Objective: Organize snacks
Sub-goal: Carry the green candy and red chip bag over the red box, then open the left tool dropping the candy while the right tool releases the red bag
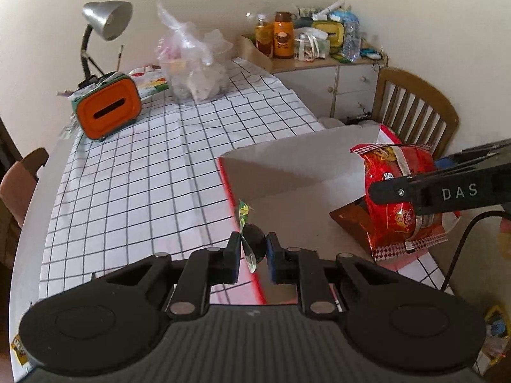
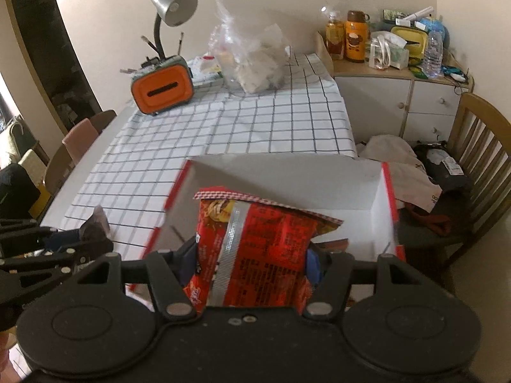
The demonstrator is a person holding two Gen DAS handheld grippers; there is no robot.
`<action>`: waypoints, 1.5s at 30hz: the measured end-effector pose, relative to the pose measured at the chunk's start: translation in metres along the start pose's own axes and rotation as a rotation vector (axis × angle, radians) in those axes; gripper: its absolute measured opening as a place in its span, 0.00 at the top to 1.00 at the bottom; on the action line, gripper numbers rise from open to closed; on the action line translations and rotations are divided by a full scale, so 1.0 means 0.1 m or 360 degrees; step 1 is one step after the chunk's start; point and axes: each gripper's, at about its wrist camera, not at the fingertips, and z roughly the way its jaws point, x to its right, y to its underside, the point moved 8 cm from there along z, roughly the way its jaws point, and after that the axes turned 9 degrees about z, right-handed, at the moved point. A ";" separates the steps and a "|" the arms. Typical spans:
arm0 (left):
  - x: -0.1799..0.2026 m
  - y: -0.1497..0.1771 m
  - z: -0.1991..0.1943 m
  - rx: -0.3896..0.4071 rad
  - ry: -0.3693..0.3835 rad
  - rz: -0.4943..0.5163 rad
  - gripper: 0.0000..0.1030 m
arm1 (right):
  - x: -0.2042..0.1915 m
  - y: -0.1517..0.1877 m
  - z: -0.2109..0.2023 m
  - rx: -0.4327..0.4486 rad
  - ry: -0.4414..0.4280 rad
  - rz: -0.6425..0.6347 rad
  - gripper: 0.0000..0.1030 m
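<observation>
My left gripper (image 1: 253, 250) is shut on a small dark green snack packet (image 1: 250, 236), held over the left edge of a white cardboard box with red rims (image 1: 281, 162). My right gripper (image 2: 252, 255) is shut on a red noodle packet (image 2: 262, 249) and holds it above the open box (image 2: 319, 172). In the left wrist view the red packet (image 1: 399, 191) and the right gripper's finger (image 1: 431, 191) hang over the box's right side. A brown packet (image 1: 348, 223) lies inside the box beneath it. The left gripper with its small packet (image 2: 95, 226) shows at the left of the right wrist view.
The table has a white grid-pattern cloth (image 1: 143, 159). An orange tissue box (image 1: 108, 108), a desk lamp (image 1: 102, 22) and a clear plastic bag of items (image 1: 194, 63) stand at the far end. A cabinet with bottles (image 1: 313, 60) and a wooden chair (image 1: 415, 105) stand to the right.
</observation>
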 end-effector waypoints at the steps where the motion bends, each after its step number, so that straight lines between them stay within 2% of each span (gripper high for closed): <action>1: 0.05 -0.02 0.05 -0.0010 -0.0007 0.0014 0.84 | 0.06 -0.01 0.04 -0.0008 0.0009 0.0000 0.38; 9: 0.36 -0.14 0.42 -0.0102 -0.0024 0.0085 0.84 | 0.34 -0.04 0.28 -0.0079 0.0048 -0.0011 0.38; 21: 0.45 -0.09 0.90 -0.0325 -0.0036 0.0020 0.84 | 0.50 0.04 0.71 -0.0214 0.0113 -0.0047 0.38; 29: 0.46 -0.01 1.07 -0.0438 -0.0047 0.0002 0.84 | 0.57 0.07 0.83 -0.0264 0.0137 -0.0069 0.38; 41: 0.48 0.05 1.15 -0.0499 -0.0055 0.0003 0.84 | 0.54 0.09 0.88 -0.0272 0.0139 -0.0119 0.36; 44: 0.46 0.06 1.14 -0.0504 -0.0053 -0.0014 0.83 | 0.54 0.09 0.86 -0.0267 0.0126 -0.0121 0.29; 45: 0.46 0.06 1.14 -0.0499 -0.0057 -0.0015 0.82 | 0.54 0.10 0.85 -0.0261 0.0121 -0.0120 0.22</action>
